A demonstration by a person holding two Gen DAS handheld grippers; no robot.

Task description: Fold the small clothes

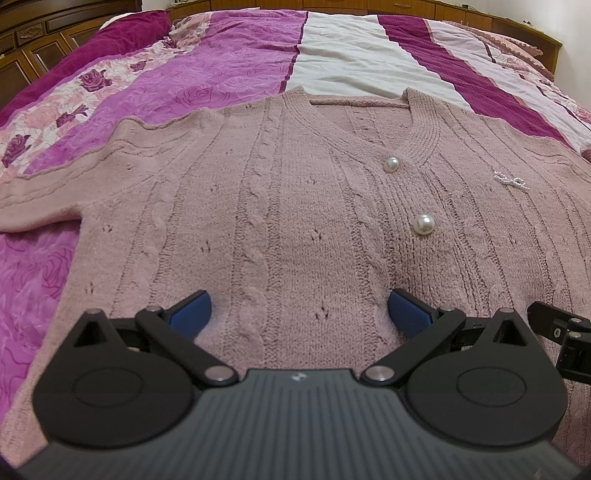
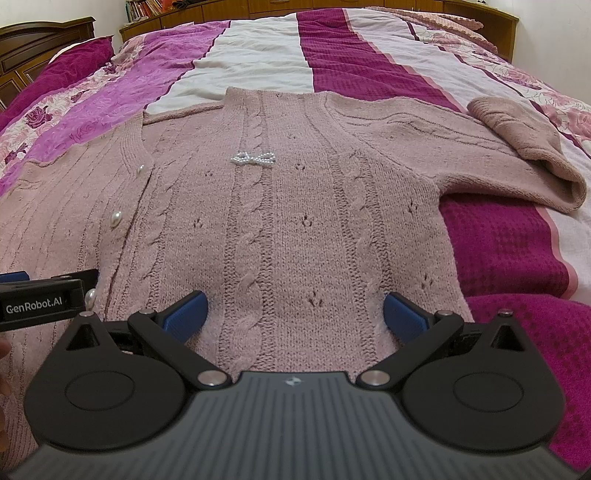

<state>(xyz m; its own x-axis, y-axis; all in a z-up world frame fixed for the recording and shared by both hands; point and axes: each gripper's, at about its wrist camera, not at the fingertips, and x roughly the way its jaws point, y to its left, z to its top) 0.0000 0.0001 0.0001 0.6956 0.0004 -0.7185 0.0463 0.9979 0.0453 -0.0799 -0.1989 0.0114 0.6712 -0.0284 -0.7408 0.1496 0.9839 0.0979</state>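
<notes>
A dusty-pink cable-knit cardigan (image 1: 295, 206) (image 2: 295, 221) lies flat and face up on the bed, neck away from me. It has pearl buttons (image 1: 423, 224) (image 2: 116, 219) down the front and a small beaded bow (image 2: 253, 158) (image 1: 511, 181) on the chest. Its right sleeve (image 2: 517, 147) is bent back on itself; the left sleeve (image 1: 55, 192) runs off to the left. My left gripper (image 1: 299, 314) hovers open over the lower left half. My right gripper (image 2: 295, 314) hovers open over the lower right half. Neither holds any cloth.
The bedspread (image 1: 229, 66) (image 2: 509, 251) is striped in magenta, purple, white and floral bands. Wooden cabinets (image 1: 33, 48) stand at the left, a wooden headboard (image 2: 406, 7) at the far end. The other gripper's body shows at each view's edge: the right gripper's body (image 1: 561, 332) and the left gripper's body (image 2: 40, 299).
</notes>
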